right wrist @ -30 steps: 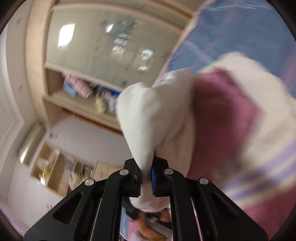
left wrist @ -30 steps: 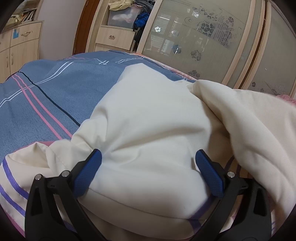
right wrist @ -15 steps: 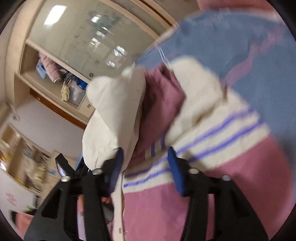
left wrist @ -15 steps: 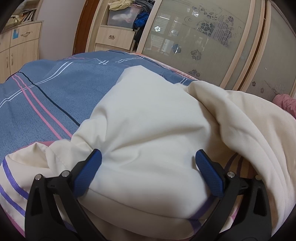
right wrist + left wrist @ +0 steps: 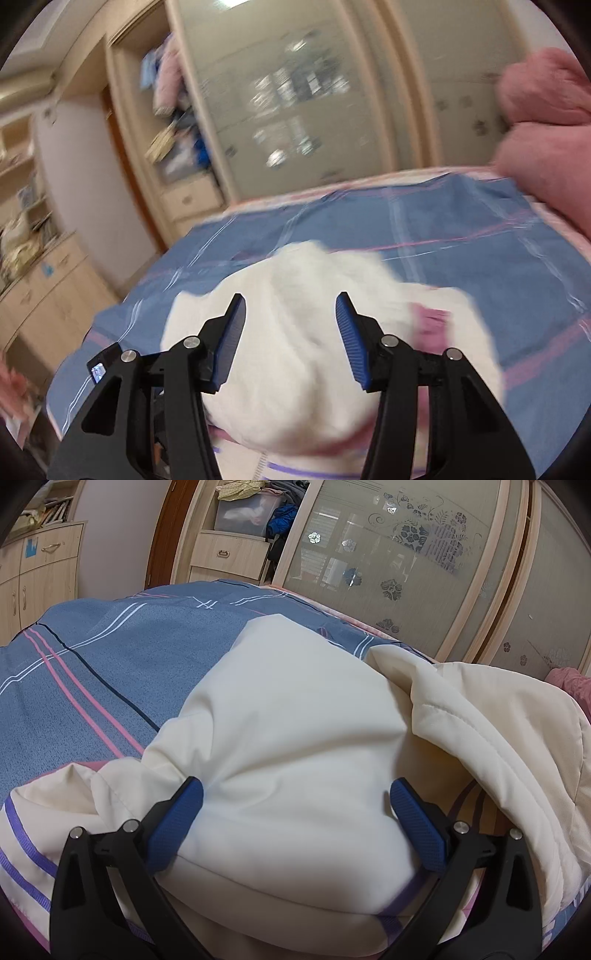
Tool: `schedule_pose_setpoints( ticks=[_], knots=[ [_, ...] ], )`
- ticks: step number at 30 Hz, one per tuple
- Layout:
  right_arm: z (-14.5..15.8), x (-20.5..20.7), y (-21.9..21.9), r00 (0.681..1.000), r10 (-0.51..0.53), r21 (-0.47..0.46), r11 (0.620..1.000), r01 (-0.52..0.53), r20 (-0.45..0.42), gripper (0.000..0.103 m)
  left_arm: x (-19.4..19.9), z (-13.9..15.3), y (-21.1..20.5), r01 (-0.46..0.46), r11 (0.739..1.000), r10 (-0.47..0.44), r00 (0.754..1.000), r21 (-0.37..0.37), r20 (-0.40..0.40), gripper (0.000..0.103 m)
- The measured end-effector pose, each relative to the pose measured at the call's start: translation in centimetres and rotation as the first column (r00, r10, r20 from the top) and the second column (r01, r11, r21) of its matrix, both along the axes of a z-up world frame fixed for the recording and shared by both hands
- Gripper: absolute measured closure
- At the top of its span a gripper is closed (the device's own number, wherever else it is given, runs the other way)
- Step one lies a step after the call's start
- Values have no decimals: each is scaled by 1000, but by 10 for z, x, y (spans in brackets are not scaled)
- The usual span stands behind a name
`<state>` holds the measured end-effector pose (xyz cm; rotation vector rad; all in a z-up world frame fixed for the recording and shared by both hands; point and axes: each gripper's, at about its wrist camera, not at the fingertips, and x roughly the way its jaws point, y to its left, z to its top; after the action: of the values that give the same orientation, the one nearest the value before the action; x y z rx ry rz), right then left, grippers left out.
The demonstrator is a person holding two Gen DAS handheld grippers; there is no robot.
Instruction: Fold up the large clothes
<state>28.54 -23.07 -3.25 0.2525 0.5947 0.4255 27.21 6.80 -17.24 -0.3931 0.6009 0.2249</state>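
On the bed [image 5: 92, 657], over its blue striped cover, lies the cream garment [image 5: 295, 738], bunched in thick folds with purple stripes along its near edge. The left gripper [image 5: 295, 823] has its fingers [image 5: 173, 823] spread wide, a padded fold of the garment between them; whether the pads press on it cannot be told. The right gripper [image 5: 290, 343] sits above the garment [image 5: 314, 350], view blurred, fingers [image 5: 229, 343] about half open and holding nothing. A pink bundle [image 5: 543, 122] lies at the bed's far right.
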Motion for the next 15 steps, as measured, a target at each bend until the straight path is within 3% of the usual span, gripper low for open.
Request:
schedule_pose_setpoints(
  ticks=[2,3,4,6,8,10,12,15],
  knots=[
    [-11,17,4,999,-26,-47,999,24,-42,51,0,0,0,0,1000,0,1000,0,0,2],
    [-20,27,-2,994,-93,-83,993,89,-51,51,0,0,0,0,1000,0,1000,0,0,2],
    [-30,33,-11,985,-162,-102,983,155,-65,51,0,0,0,0,1000,0,1000,0,0,2],
    [-57,38,-32,952,-273,-86,961,263,-139,40,0,0,-1,0,1000,0,1000,1,0,2],
    [-90,37,-45,931,-297,-90,955,284,-211,38,1,0,-1,0,1000,0,1000,4,-1,2],
    [-110,24,-41,941,-292,-146,952,269,-172,38,1,1,-2,1,1000,-1,1000,7,-1,2],
    [-117,4,-23,956,-282,-254,933,255,-76,37,0,1,-2,1,1000,-1,1000,4,0,2],
    [-121,-10,-20,961,-273,-261,932,251,-52,28,1,1,-1,1,1000,-1,1000,4,-1,2]
  ],
)
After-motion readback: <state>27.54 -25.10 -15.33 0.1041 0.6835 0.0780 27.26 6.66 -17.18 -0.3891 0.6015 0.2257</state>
